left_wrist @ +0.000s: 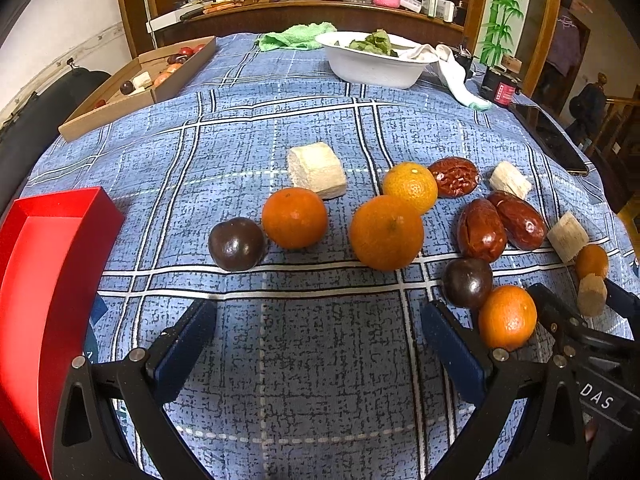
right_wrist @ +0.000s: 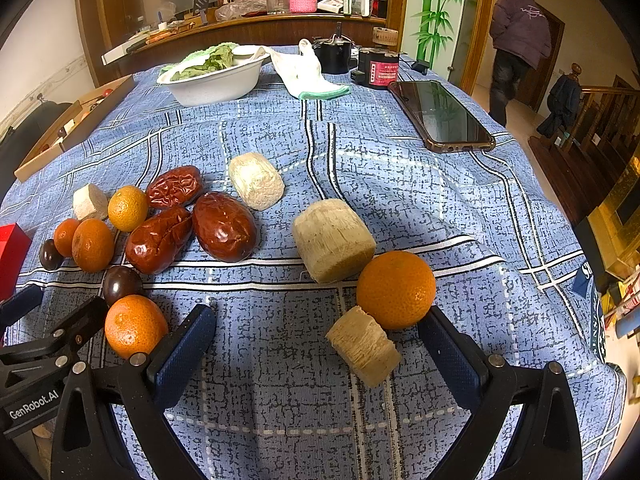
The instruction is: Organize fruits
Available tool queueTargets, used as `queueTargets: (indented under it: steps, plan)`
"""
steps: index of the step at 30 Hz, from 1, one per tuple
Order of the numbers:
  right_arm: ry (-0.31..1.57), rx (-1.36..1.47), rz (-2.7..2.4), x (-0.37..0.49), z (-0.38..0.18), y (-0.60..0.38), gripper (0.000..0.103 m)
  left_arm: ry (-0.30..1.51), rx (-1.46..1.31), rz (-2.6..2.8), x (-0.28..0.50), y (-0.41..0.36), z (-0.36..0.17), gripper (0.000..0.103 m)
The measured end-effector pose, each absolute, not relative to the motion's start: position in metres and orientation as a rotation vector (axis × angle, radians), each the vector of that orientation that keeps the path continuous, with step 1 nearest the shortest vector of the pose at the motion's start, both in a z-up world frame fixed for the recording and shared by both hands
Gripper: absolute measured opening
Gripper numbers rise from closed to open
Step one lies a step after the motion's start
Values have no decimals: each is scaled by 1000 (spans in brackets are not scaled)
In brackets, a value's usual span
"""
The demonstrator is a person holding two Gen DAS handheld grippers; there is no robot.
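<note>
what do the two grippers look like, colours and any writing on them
Both are the same build: black angular plastic frames with triangular cut-outs and silver screw heads, carrying dark blue textured finger pads. The left gripper appears in the right wrist view with white "GenRobot.AI" lettering; the right gripper shows white "DAS" in the left wrist view. No cables or sleeves visible.

A lived-in home: a checked tablecloth point(right_wrist: 400, 184), a cluttered wooden sideboard point(right_wrist: 248, 28) at twelve o'clock, a stair banister point(right_wrist: 608, 108) at three.
</note>
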State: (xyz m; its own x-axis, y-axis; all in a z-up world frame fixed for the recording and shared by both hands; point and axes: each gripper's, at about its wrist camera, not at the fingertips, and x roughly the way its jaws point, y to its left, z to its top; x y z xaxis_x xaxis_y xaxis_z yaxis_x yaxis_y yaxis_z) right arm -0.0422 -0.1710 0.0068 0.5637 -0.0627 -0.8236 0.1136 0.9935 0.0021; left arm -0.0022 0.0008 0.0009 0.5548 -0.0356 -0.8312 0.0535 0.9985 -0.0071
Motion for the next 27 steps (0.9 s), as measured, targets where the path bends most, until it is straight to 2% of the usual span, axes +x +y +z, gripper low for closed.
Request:
queueTargets:
  steps: [9, 13, 16, 23, 25, 27]
  plan:
    - [966, 57, -104, -42, 7, -171, 103, 1008, 24, -106, -6, 7, 4, 102]
    - [966, 57, -103, -42, 7, -171, 103, 951, -46, -122, -20, 27, 18, 97]
    - [966, 57, -103, -42, 7, -171, 103, 840, -109, -128, -40, 52, 47, 96]
    - [973, 55, -101, -43, 7, -171, 102, 420, -85, 3, -118, 118, 140, 98]
    - [1013, 57, -90, -41, 8, -172, 102, 367, -60, 35, -129, 131, 157, 103]
    - [1033, 56, -88, -42, 9, -175, 102, 365, -73, 23, -129, 142, 167, 103]
